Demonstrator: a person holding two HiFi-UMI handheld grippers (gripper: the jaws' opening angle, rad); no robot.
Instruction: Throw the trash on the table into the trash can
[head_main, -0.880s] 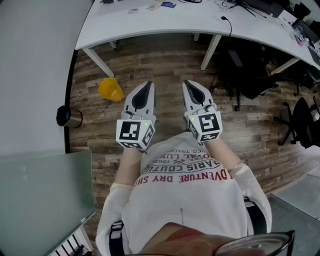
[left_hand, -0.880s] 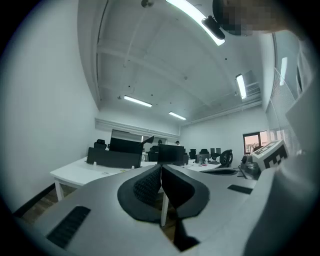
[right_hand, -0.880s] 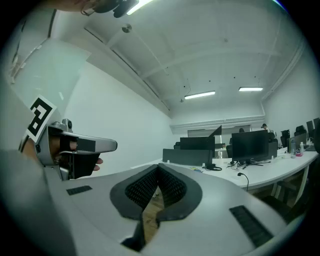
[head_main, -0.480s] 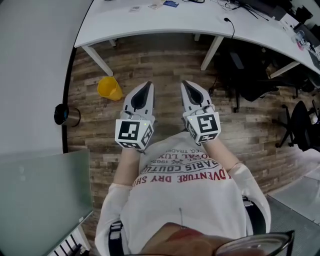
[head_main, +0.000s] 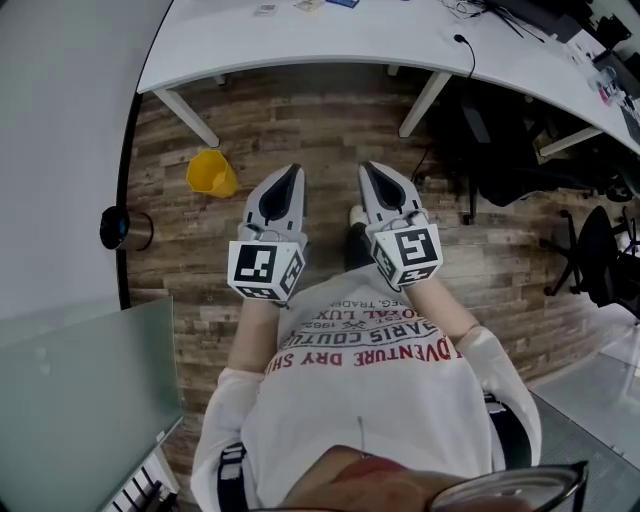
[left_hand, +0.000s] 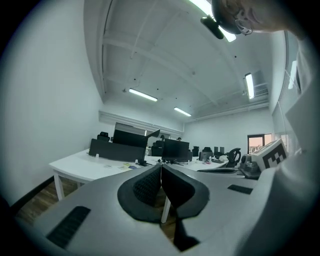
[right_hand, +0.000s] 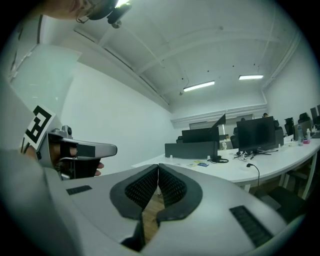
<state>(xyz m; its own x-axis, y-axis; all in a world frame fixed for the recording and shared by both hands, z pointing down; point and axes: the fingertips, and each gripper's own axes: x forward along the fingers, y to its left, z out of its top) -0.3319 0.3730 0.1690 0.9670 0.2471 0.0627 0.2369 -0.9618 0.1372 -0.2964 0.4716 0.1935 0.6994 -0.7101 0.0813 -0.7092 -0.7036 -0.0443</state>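
In the head view my left gripper (head_main: 292, 170) and right gripper (head_main: 366, 167) are held side by side in front of the person's chest, above the wooden floor, both shut and empty. A yellow trash can (head_main: 211, 173) stands on the floor left of the left gripper, near a leg of the white table (head_main: 400, 35). A few small flat scraps (head_main: 305, 5) lie at the table's far edge. In the left gripper view the jaws (left_hand: 161, 167) meet with nothing between them. The right gripper view shows its jaws (right_hand: 158, 167) likewise closed, with scraps (right_hand: 199, 163) far off on the table.
A black-topped metal cylinder (head_main: 124, 228) stands on the floor at the left, by the white wall (head_main: 60, 150). Black office chairs (head_main: 500, 140) crowd under the table at the right. A frosted glass panel (head_main: 85, 400) fills the lower left. Monitors (right_hand: 255, 134) and cables sit on the desks.
The view has shifted forward a little: the table, yellow can and cylinder sit slightly higher and further left. Both grippers stay shut, side by side.
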